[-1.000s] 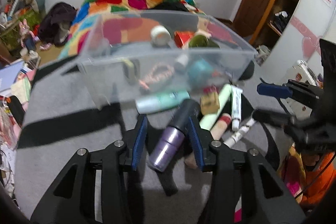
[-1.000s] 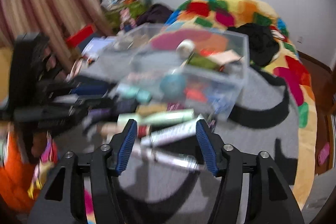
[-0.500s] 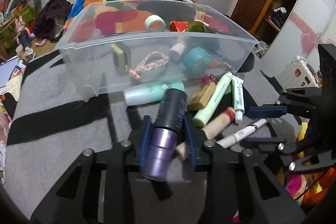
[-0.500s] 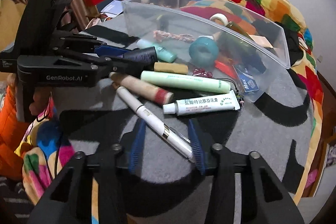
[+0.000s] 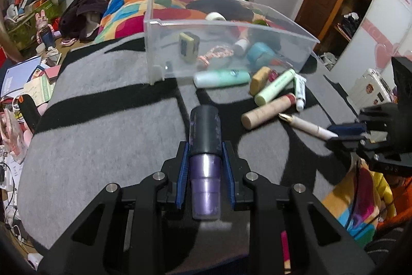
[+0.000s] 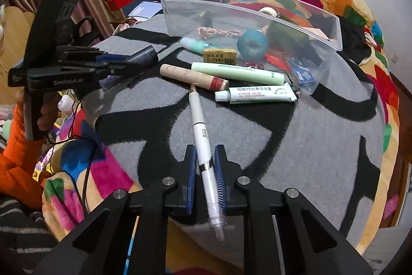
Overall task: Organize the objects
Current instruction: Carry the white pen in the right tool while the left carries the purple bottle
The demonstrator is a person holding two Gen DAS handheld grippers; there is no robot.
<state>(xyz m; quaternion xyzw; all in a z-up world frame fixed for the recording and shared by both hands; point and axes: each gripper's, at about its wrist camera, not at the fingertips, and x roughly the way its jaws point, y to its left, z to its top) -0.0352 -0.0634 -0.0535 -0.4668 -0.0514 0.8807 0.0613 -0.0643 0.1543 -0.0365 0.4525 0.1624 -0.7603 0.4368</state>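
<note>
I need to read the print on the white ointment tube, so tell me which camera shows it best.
The right wrist view: the white ointment tube lies side-on and unobstructed on the grey mat, green print facing up. In the left wrist view the tube is small, foreshortened and half hidden behind the pale green tube.

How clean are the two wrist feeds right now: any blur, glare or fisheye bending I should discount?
Left wrist view: mostly sharp, slight smear on the mint bottle and eraser; the clear bin rim bows from the lens, with faint reflections on its wall. Right wrist view: crisp on the white pen, only its near tip soft; dark corners in both.
</note>
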